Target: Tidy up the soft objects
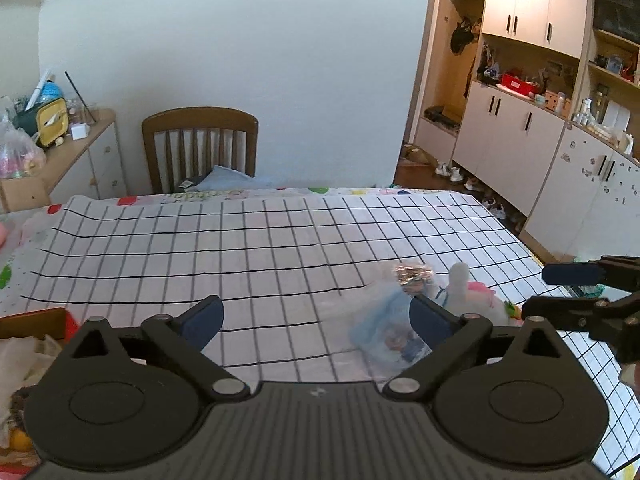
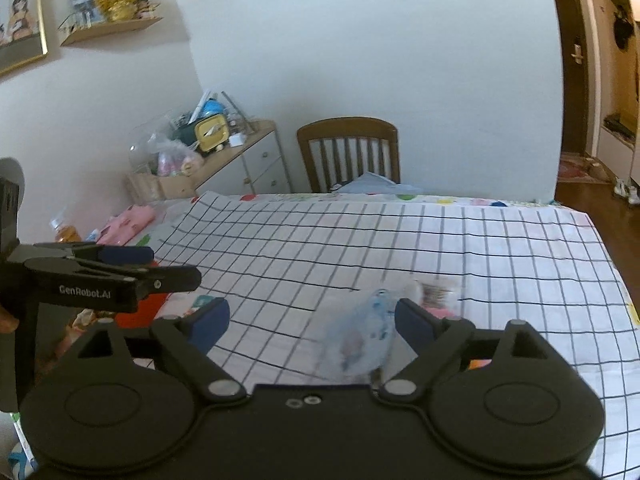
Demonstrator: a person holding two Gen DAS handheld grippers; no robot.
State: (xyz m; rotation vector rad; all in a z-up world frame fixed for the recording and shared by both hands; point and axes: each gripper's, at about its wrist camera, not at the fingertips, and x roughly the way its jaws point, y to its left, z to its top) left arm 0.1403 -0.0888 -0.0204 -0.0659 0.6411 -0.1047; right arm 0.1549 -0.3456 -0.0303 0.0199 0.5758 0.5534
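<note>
Left gripper (image 1: 316,320) and right gripper (image 2: 312,320), both spread wide and empty, hover over the checked tablecloth (image 1: 200,248). The clear bag of soft items (image 1: 384,332) (blurred) lies near the cloth's right edge; open cloth stretches beyond to the chair (image 1: 200,144). A box (image 1: 36,320) sits left.

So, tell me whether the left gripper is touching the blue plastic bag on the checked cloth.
Cannot tell. In the left wrist view the left gripper stands open, and its right finger overlaps the blurred blue plastic bag, showing neither contact nor gap.
</note>
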